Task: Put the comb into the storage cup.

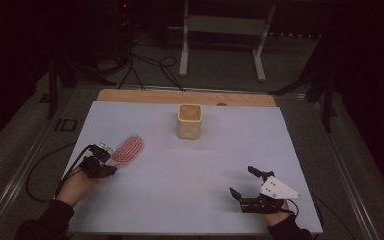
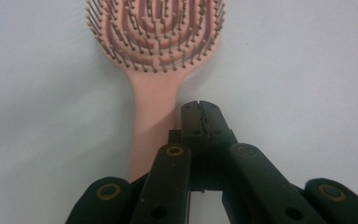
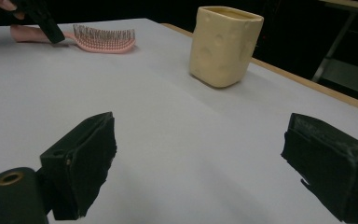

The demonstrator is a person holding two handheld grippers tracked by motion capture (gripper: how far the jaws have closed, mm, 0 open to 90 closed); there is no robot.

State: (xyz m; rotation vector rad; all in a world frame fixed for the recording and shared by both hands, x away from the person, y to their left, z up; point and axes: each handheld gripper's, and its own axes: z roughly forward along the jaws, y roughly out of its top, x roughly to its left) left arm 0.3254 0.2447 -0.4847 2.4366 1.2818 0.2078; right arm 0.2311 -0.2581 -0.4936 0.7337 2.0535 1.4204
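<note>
A pink hairbrush (image 1: pixel 130 148) lies bristles up on the white table cover at the left, its handle toward my left gripper (image 1: pixel 109 157). In the left gripper view the brush handle (image 2: pixel 153 112) runs just left of my left gripper (image 2: pixel 200 112), whose jaws are pressed together with nothing between them. A cream, dimpled cup (image 1: pixel 189 121) stands upright at the far middle. My right gripper (image 1: pixel 242 182) rests at the near right, open and empty. From the right gripper view (image 3: pixel 200 158), the cup (image 3: pixel 223 44) stands ahead and the hairbrush (image 3: pixel 103 39) is at the far left.
The white cover (image 1: pixel 190 190) spans most of the wooden table, whose far edge (image 1: pixel 145 95) shows as a bare strip. A metal stand (image 1: pixel 222 30) and cables lie on the floor beyond the table. Black cables trail off the table's left side.
</note>
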